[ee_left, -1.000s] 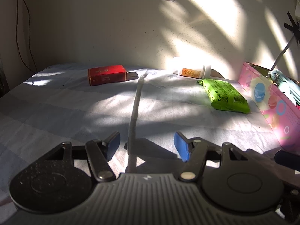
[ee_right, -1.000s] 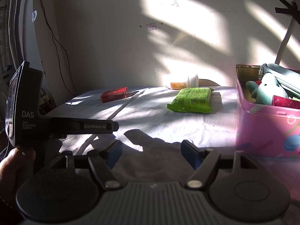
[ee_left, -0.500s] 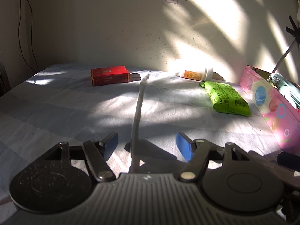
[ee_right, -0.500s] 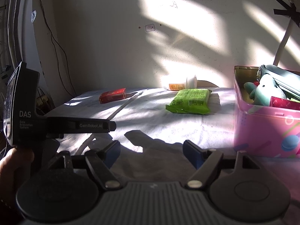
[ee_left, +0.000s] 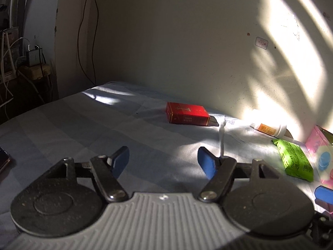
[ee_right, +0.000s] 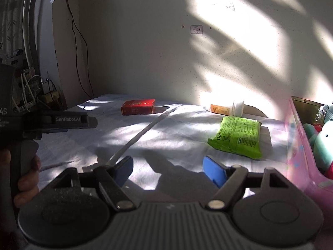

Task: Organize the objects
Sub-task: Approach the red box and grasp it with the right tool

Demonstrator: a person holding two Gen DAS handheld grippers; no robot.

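A red box point(ee_left: 187, 115) point(ee_right: 138, 106) lies near the wall on the pale bedsheet point(ee_left: 83, 129). To its right lie a white bottle with an orange label point(ee_left: 269, 129) point(ee_right: 228, 108) and a green pack point(ee_left: 295, 159) point(ee_right: 237, 137). A pink box point(ee_right: 299, 152) point(ee_left: 322, 154) at the right edge holds a teal plush toy point(ee_right: 324, 141). My left gripper point(ee_left: 163, 158) hovers over the sheet, its jaws opening with nothing between them. My right gripper point(ee_right: 168, 165) stands open and empty, short of the green pack.
A white cord point(ee_left: 221, 139) point(ee_right: 137, 137) runs across the sheet from the red box toward me. A hand point(ee_right: 27, 179) holds the left gripper's handle at the left. Cables and small devices point(ee_left: 33, 58) crowd the left corner. A dark object point(ee_left: 3, 162) lies at the sheet's left edge.
The left view has swung left and rolled, so the red box sits nearer centre and the pink box at the edge. Both grippers' jaws stand wider. The right gripper shifted slightly.
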